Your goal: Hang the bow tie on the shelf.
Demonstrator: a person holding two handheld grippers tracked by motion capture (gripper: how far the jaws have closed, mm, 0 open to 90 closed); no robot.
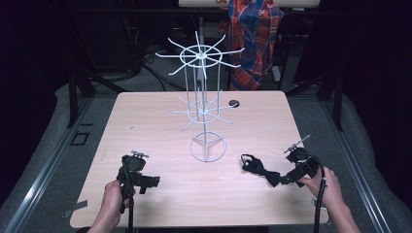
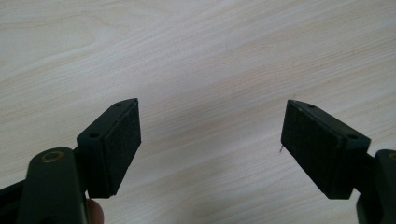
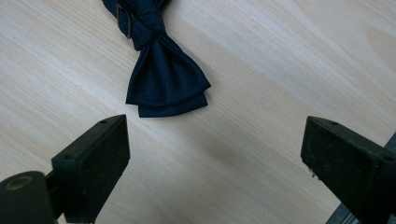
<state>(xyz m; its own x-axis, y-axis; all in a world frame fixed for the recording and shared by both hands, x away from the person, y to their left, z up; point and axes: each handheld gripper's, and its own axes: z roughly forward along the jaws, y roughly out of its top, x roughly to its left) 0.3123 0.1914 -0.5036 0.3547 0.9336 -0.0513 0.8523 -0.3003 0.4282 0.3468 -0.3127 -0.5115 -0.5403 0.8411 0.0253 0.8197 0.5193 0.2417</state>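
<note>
At the near edge of the counter [image 1: 160,208], the left gripper [image 1: 154,182] sits low over bare wood at the left, held in the person's left hand [image 1: 112,196]. In the left gripper view its jaws stand wide apart with nothing between them.

At the near right, the right hand [image 1: 324,183] holds the right gripper [image 1: 283,179], pointed toward the counter's middle. Its jaws are also spread wide and empty; in the right gripper view the bow tie [image 3: 161,70] lies flat just beyond them, not touching either.

In the high view the bow tie [image 1: 260,170] lies right of centre, its near wing just beside the right gripper.

Farther back, a white wire rack [image 1: 204,104] stands upright mid-counter. Behind the counter hangs a plaid cloth [image 1: 253,41].
</note>
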